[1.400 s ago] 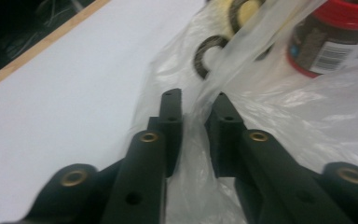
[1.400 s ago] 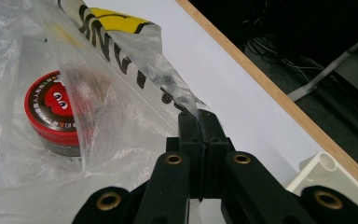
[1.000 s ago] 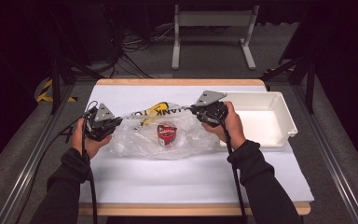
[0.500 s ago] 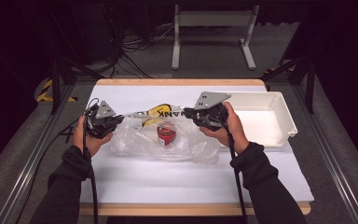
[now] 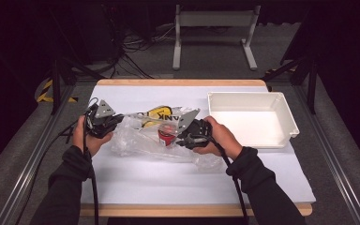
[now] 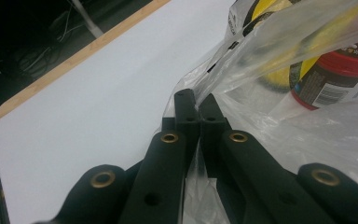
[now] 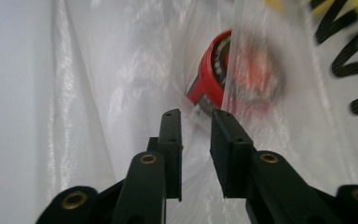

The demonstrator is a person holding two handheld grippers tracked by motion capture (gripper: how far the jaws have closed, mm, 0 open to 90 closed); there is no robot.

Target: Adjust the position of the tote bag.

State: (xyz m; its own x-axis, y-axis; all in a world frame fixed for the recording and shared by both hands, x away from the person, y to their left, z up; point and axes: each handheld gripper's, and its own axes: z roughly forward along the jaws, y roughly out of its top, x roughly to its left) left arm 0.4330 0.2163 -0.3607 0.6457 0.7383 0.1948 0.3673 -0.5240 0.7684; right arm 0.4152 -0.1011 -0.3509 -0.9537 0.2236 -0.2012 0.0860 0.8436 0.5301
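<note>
Left gripper (image 5: 117,121) clamped on clear plastic bag (image 5: 138,140) edge at bag's 9 o'clock. Right gripper (image 5: 180,137) jaws slightly apart, just been opening, film between them. Red can (image 5: 165,137) inside bag, table (image 5: 168,183) centre; white tray (image 5: 288,123) at 3 o'clock.

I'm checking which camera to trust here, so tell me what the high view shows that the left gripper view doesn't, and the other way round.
The high view takes in the whole table, the white tray at its right, both hands, and the right gripper reaching into the clear plastic bag, jaws slightly apart.

The left gripper view shows up close that the left gripper is shut on the bag's edge, with a film of plastic pinched between its pads.

Both show the bag, the red can and the yellow printed item inside it.
</note>
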